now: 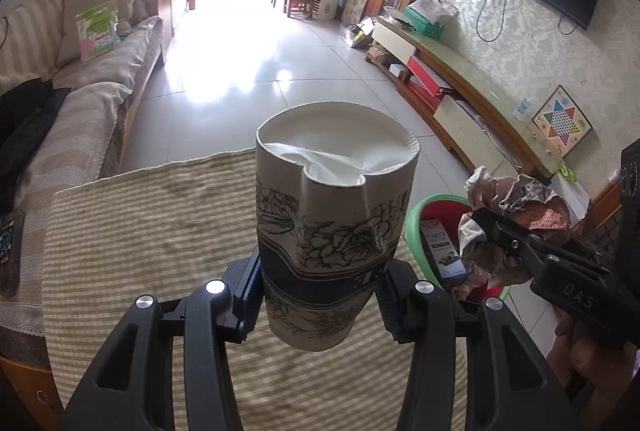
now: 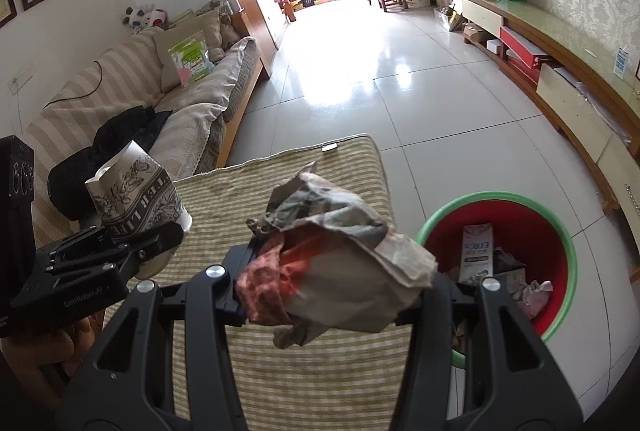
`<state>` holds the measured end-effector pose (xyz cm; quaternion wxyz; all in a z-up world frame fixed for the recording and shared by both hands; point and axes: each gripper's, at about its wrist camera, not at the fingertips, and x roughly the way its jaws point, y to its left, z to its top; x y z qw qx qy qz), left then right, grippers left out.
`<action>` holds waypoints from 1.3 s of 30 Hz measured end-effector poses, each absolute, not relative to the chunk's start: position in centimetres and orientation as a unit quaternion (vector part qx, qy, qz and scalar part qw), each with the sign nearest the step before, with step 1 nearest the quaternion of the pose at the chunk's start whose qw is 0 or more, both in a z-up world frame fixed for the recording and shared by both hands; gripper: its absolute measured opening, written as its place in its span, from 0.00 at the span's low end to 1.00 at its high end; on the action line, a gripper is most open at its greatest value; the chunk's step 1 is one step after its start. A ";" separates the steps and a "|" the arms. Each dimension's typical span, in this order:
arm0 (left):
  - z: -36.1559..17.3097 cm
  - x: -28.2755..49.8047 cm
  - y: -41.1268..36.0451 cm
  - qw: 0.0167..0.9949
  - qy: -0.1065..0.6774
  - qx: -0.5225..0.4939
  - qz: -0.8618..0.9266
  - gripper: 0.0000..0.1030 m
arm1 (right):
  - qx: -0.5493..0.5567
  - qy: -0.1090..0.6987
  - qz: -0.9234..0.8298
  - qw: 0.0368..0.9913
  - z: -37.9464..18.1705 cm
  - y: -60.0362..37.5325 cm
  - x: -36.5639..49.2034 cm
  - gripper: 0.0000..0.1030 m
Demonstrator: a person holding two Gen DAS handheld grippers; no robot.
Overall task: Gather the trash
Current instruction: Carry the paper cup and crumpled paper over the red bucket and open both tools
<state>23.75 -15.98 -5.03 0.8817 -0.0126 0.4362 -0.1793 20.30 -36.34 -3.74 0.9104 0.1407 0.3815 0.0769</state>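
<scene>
While both pieces hang above the striped beige cloth-covered counter (image 2: 320,371), ready for dumping, the left hand-held gripper (image 1: 320,295) pinches a dented white floral-print paper cup (image 1: 334,223) narrowly, left of the red plastic bin with green rim (image 2: 532,223). Right hand-held gripper (image 2: 332,291) clamps a crumpled grey-and-red paper wad (image 2: 344,263), just beside the bin's rim.

Paper cup (image 1: 334,227): white, black flower drawings, dark band. Crumpled paper (image 2: 340,263): grey-beige, red-pink patches. Bin (image 2: 558,231): red inside, green rim. Bench cloth (image 1: 152,227): olive and cream stripes. Both grippers black.
</scene>
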 end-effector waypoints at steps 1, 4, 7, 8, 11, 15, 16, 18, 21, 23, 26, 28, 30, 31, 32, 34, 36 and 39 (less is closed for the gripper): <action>-5.1 23.6 -16.5 0.880 0.437 -0.010 -0.185 0.44 | 0.144 0.380 0.072 0.911 -3.7 -37.0 20.1 0.45; -5.1 23.3 -18.4 0.876 0.438 0.000 -0.202 0.44 | 0.152 0.377 0.057 0.912 -3.8 -38.9 19.5 0.45; -5.1 23.0 -20.1 0.872 0.439 0.009 -0.217 0.44 | 0.161 0.373 0.043 0.913 -3.9 -40.6 19.1 0.45; -5.1 23.0 -20.7 0.870 0.439 0.011 -0.223 0.44 | 0.164 0.373 0.039 0.913 -4.0 -41.1 18.9 0.45; -5.1 23.2 -22.7 0.866 0.439 0.021 -0.238 0.44 | 0.170 0.369 0.026 0.913 -4.1 -42.9 18.5 0.45; -5.2 23.4 -25.6 0.859 0.441 0.026 -0.257 0.44 | 0.179 0.366 0.009 0.913 -4.3 -45.4 17.7 0.45; -5.3 23.5 -26.3 0.858 0.442 0.028 -0.262 0.44 | 0.182 0.366 0.005 0.912 -4.4 -46.0 17.6 0.45; -5.4 23.6 -27.6 0.854 0.443 0.031 -0.271 0.44 | 0.187 0.366 -0.004 0.912 -4.6 -47.3 17.5 0.45; -5.8 23.7 -29.6 0.848 0.446 0.038 -0.284 0.44 | 0.196 0.366 -0.015 0.910 -5.1 -49.2 17.2 0.45; -6.2 23.7 -30.9 0.844 0.449 0.042 -0.292 0.44 | 0.199 0.367 -0.022 0.909 -5.4 -50.3 17.0 0.45; -6.6 23.8 -32.9 0.838 0.452 0.047 -0.301 0.44 | 0.205 0.366 -0.031 0.907 -5.8 -51.5 16.8 0.45; -6.9 23.8 -33.8 0.835 0.454 0.050 -0.306 0.44 | 0.210 0.367 -0.036 0.906 -6.2 -52.2 16.7 0.45; -7.2 23.9 -34.6 0.832 0.457 0.053 -0.309 0.44 | 0.214 0.369 -0.039 0.904 -6.6 -52.7 16.7 0.45; -7.4 24.0 -34.9 0.831 0.458 0.054 -0.310 0.44 | 0.216 0.369 -0.040 0.903 -6.7 -52.8 16.8 0.45; -7.6 24.1 -35.3 0.829 0.460 0.055 -0.312 0.44 | 0.217 0.370 -0.041 0.902 -7.0 -53.0 16.8 0.45; -7.8 24.4 -36.0 0.827 0.463 0.058 -0.313 0.44 | 0.222 0.371 -0.043 0.901 -7.3 -53.2 17.0 0.45; -8.1 24.6 -36.7 0.824 0.467 0.060 -0.316 0.44 | 0.227 0.373 -0.043 0.899 -7.8 -53.5 17.1 0.45; -8.6 25.0 -37.4 0.819 0.472 0.064 -0.320 0.44 | 0.231 0.375 -0.045 0.897 -8.3 -54.0 17.3 0.45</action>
